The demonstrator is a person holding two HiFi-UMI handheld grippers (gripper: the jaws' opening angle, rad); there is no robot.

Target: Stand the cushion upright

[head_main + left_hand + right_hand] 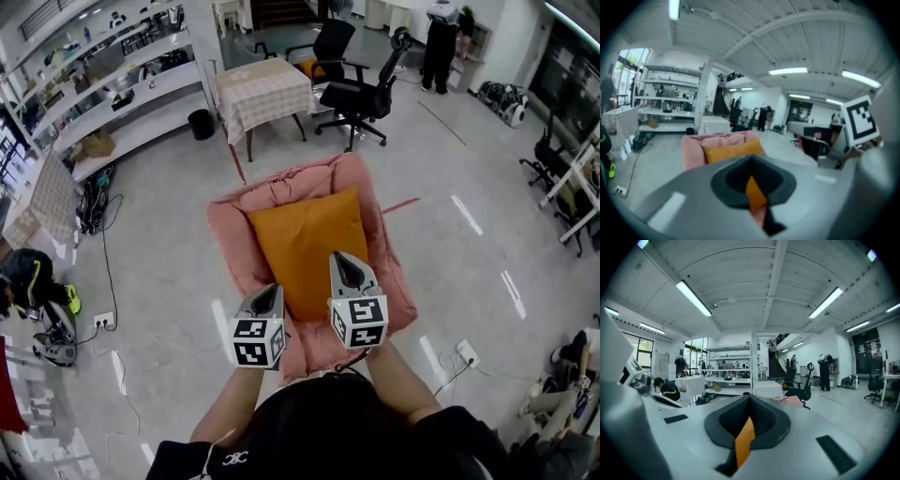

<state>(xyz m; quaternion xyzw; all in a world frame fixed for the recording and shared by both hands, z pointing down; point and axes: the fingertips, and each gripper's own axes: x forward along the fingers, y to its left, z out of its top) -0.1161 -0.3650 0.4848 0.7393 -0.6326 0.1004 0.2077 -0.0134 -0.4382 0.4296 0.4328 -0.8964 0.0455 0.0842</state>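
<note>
An orange cushion (305,239) lies on a padded pink seat (234,230) on the floor in the head view. My left gripper (267,292) sits at the cushion's near lower edge. My right gripper (345,261) is over its near right part. In the left gripper view the jaws (752,187) are closed with a sliver of orange fabric between them. The cushion (733,151) and pink seat (693,150) show beyond. In the right gripper view the right gripper (745,437) is shut on a strip of orange fabric and looks level across the room.
Behind the seat stand a table with a checked cloth (262,89) and black office chairs (361,94). White shelving (122,94) lines the left wall. Cables (103,272) and a power strip (466,352) lie on the floor. A person crouches at the left (28,281).
</note>
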